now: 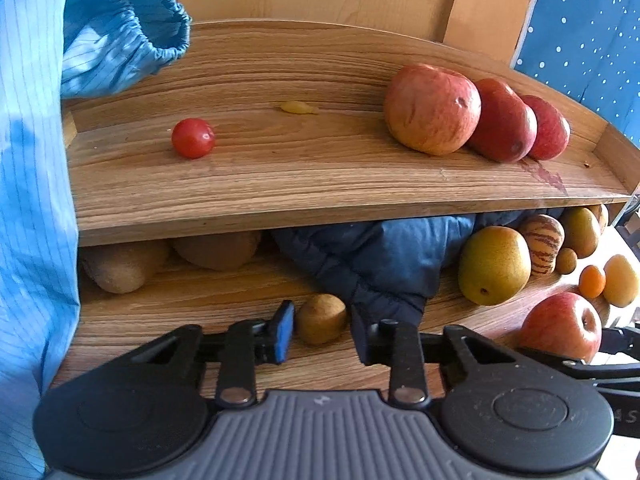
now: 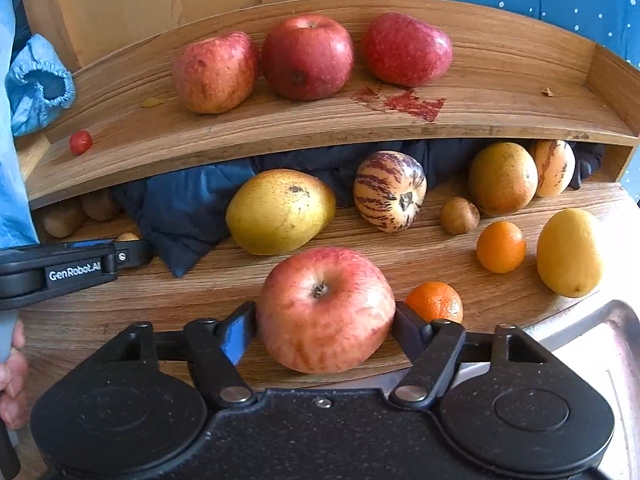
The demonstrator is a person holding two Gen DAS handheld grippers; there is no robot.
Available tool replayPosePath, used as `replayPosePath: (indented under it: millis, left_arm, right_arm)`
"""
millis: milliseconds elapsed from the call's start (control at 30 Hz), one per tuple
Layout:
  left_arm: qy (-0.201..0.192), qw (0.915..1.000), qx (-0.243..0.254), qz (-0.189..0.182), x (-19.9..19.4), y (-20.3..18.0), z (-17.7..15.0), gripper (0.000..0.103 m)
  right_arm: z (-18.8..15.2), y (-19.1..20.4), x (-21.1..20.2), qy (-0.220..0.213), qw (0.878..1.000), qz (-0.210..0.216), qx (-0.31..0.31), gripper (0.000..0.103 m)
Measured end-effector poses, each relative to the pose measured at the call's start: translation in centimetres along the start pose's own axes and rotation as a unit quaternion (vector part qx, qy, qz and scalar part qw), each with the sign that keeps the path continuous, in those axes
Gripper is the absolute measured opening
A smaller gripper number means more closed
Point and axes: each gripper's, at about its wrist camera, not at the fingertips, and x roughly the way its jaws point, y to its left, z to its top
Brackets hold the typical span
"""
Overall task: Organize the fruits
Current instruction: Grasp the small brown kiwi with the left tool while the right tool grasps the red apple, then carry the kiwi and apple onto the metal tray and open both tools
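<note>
Hidden: kiwis (image 2: 64,218) at left were half under the upper shelf (image 2: 280,136).
Apples: four.
Right gripper (image 2: 325,330): jaws clamped one apple (image 2: 325,310).
Left gripper (image 1: 322,334): jaws apart, empty.

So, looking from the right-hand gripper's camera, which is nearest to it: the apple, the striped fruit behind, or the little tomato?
1. Apple, between the right gripper fingers, lower board.
2. Striped fruit, just behind, under the shelf edge.
3. Tomato, far left on the upper shelf.

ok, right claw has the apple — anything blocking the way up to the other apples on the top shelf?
Nothing visible. The right claw grips the apple; the top shelf lies open right of the three apples.
</note>
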Motion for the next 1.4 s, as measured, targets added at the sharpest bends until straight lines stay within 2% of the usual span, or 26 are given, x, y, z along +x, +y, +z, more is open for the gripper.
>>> replayPosePath:
  millis: [200,467,733,900,1033,1400]
  left_arm:
    - [0.011,0.9997,0.008,-0.021,-0.2,-1.0,-0.3,0.03]
    - [0.034,0.9983,0.011,-0.047,-1.1,-3.1,-0.7,0.03]
    - [0.019,0.998,0.023,-0.056,-3.4,-5.1,-1.0,0.03]
    - [0.016,0.9961,0.042,-0.075,-4.1,-8.1,-1.2,0.03]
    - [0.024,0.9924,0.062,-0.104,-4.1,-11.5,-1.7,0.03]
    - [0.051,0.9712,0.131,-0.192,-3.7,-23.1,-4.2,0.03]
  right_arm:
    - [-0.3,0.0,-0.1,-0.009,1.0,0.002,0.003,0.071]
    - [-1.5,-0.1,-1.4,-0.029,0.999,0.045,0.004,0.071]
    - [-2.8,-1.5,-4.7,-0.078,0.995,0.058,0.013,0.071]
    - [-4.6,-4.6,-7.1,-0.095,0.995,0.035,0.026,0.071]
    - [-6.1,-7.6,-8.7,-0.095,0.994,0.0,0.05,0.071]
    - [-11.4,-16.3,-13.0,-0.076,0.987,-0.093,0.109,0.071]
